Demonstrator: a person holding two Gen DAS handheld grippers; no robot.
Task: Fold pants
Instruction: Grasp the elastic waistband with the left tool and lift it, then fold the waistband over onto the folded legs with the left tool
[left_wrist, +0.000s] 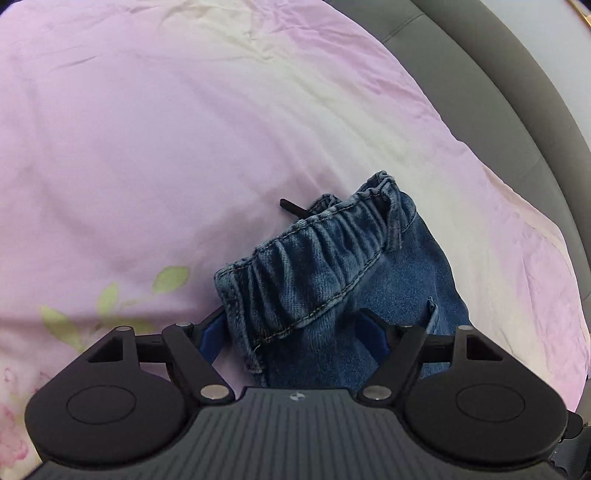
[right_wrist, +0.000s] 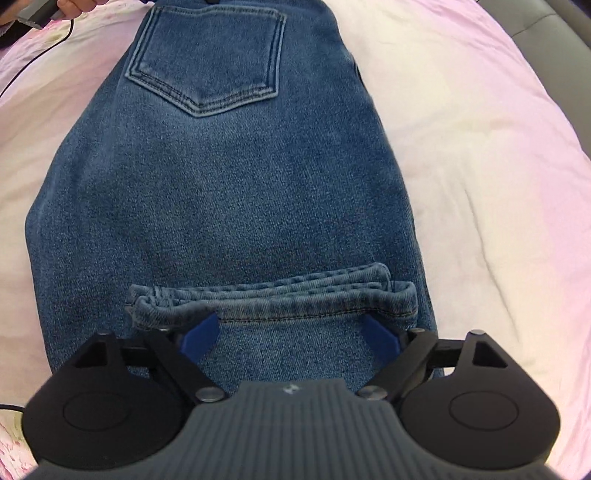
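Note:
Blue denim pants (right_wrist: 229, 192) lie on a pink bed sheet (right_wrist: 480, 155), back pocket (right_wrist: 207, 59) facing up. In the right wrist view the leg hems (right_wrist: 277, 295) are folded up onto the legs, just in front of my right gripper (right_wrist: 291, 334). Its blue fingers (right_wrist: 201, 334) stand wide apart above the denim, holding nothing. In the left wrist view the elastic waistband (left_wrist: 314, 243) with a black drawstring (left_wrist: 291, 207) lies between the wide-apart fingers (left_wrist: 373, 332) of my left gripper (left_wrist: 291, 332), which sits low over the pants (left_wrist: 388, 280).
A grey padded headboard (left_wrist: 498, 92) curves along the right of the bed. The sheet (left_wrist: 147, 147) has a green leaf print (left_wrist: 110, 295) at the left. A person's hand (right_wrist: 74, 5) and a black cable (right_wrist: 44, 48) show at the top left of the right wrist view.

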